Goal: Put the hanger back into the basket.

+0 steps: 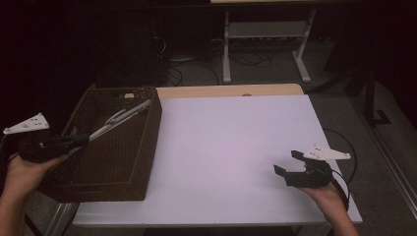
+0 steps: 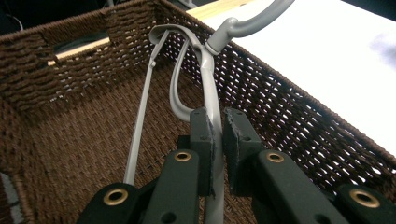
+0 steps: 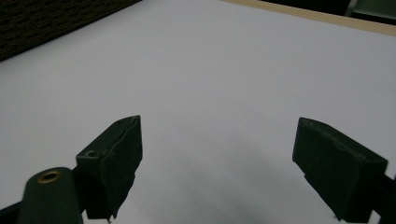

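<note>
Left gripper view: left gripper [image 2: 218, 140] clamps grey metal hanger-like tool [image 2: 211, 93] inside brown woven basket [image 2: 56, 60] at table's left edge. Hook overhangs rim, may snag on lifting. Right gripper [image 3: 217, 163] wide open, empty, near front-right corner.

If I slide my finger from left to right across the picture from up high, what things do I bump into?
Left gripper → brown basket → bare white tabletop → right gripper.
</note>
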The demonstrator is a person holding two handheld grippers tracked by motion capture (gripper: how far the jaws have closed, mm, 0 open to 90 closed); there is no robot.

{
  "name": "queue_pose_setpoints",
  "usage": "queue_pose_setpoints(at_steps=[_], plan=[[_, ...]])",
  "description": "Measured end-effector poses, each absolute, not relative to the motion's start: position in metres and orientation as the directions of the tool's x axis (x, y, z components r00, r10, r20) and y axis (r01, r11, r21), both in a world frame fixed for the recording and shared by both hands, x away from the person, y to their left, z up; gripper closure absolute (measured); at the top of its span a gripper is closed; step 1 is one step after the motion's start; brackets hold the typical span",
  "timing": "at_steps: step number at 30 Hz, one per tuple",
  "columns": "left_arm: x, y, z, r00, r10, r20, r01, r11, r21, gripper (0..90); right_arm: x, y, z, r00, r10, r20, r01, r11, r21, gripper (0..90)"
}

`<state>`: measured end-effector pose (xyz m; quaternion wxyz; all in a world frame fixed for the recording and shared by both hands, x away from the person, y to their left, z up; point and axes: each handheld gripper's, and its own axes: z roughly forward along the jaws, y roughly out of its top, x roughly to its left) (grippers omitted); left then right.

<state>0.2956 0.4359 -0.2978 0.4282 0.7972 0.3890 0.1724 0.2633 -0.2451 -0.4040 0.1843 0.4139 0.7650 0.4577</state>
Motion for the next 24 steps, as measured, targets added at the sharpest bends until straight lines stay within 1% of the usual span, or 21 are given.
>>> queue_pose_setpoints(at_steps=[2, 4, 5, 8, 10, 11, 12, 14, 15, 16, 19, 20, 22, 23, 24], plan=[[0.297, 0.436, -0.300, 0.619, 0.785, -0.025, 0.464, -0.340, 0.818, 79.7, 0.264, -0.245, -0.404, -0.591, 0.801, 0.095, 0.462, 0.240, 0.854, 15.3], [0.299, 0.438, -0.300, 0.622, 0.782, -0.048, 0.457, -0.313, 0.832, 79.0, 0.264, -0.245, -0.404, -0.591, 0.801, 0.095, 0.462, 0.239, 0.854, 15.3], [0.299, 0.438, -0.300, 0.617, 0.786, -0.045, 0.454, -0.308, 0.836, 74.1, 0.264, -0.245, -0.403, -0.592, 0.801, 0.092, 0.460, 0.241, 0.854, 15.3], [0.299, 0.437, -0.298, 0.621, 0.783, -0.045, 0.444, -0.304, 0.843, 72.6, 0.264, -0.244, -0.403, -0.590, 0.802, 0.098, 0.464, 0.237, 0.854, 15.3], [0.299, 0.436, -0.297, 0.624, 0.780, -0.046, 0.440, -0.303, 0.845, 66.3, 0.264, -0.244, -0.402, -0.594, 0.799, 0.092, 0.457, 0.241, 0.856, 15.3], [0.299, 0.436, -0.297, 0.623, 0.781, -0.051, 0.438, -0.294, 0.850, 66.3, 0.264, -0.244, -0.402, -0.594, 0.799, 0.092, 0.457, 0.241, 0.856, 15.3], [0.299, 0.435, -0.296, 0.625, 0.779, -0.058, 0.440, -0.290, 0.850, 60.8, 0.264, -0.243, -0.400, -0.600, 0.795, 0.089, 0.451, 0.244, 0.858, 15.3], [0.300, 0.433, -0.295, 0.623, 0.780, -0.059, 0.434, -0.282, 0.856, 55.1, 0.264, -0.242, -0.398, -0.602, 0.794, 0.088, 0.447, 0.243, 0.861, 15.3], [0.300, 0.433, -0.295, 0.623, 0.780, -0.059, 0.434, -0.282, 0.856, 52.6, 0.265, -0.242, -0.397, -0.602, 0.794, 0.089, 0.446, 0.241, 0.862, 15.2], [0.300, 0.432, -0.295, 0.624, 0.779, -0.063, 0.432, -0.277, 0.858, 52.6, 0.265, -0.242, -0.397, -0.602, 0.794, 0.089, 0.446, 0.241, 0.862, 15.2], [0.300, 0.429, -0.294, 0.625, 0.777, -0.079, 0.427, -0.255, 0.868, 44.2, 0.268, -0.240, -0.393, -0.606, 0.789, 0.095, 0.441, 0.235, 0.866, 15.2], [0.300, 0.427, -0.293, 0.627, 0.775, -0.081, 0.417, -0.245, 0.875, 39.1, 0.270, -0.240, -0.390, -0.616, 0.782, 0.098, 0.432, 0.231, 0.872, 15.1], [0.300, 0.425, -0.293, 0.629, 0.773, -0.086, 0.410, -0.236, 0.881, 35.7, 0.272, -0.237, -0.386, -0.620, 0.779, 0.096, 0.425, 0.231, 0.875, 15.0], [0.300, 0.423, -0.292, 0.630, 0.771, -0.094, 0.407, -0.225, 0.885, 35.7, 0.272, -0.237, -0.386, -0.620, 0.779, 0.096, 0.425, 0.231, 0.875, 15.0], [0.300, 0.421, -0.292, 0.633, 0.768, -0.102, 0.407, -0.218, 0.887, 32.0, 0.273, -0.236, -0.384, -0.624, 0.776, 0.094, 0.419, 0.231, 0.878, 14.8]])
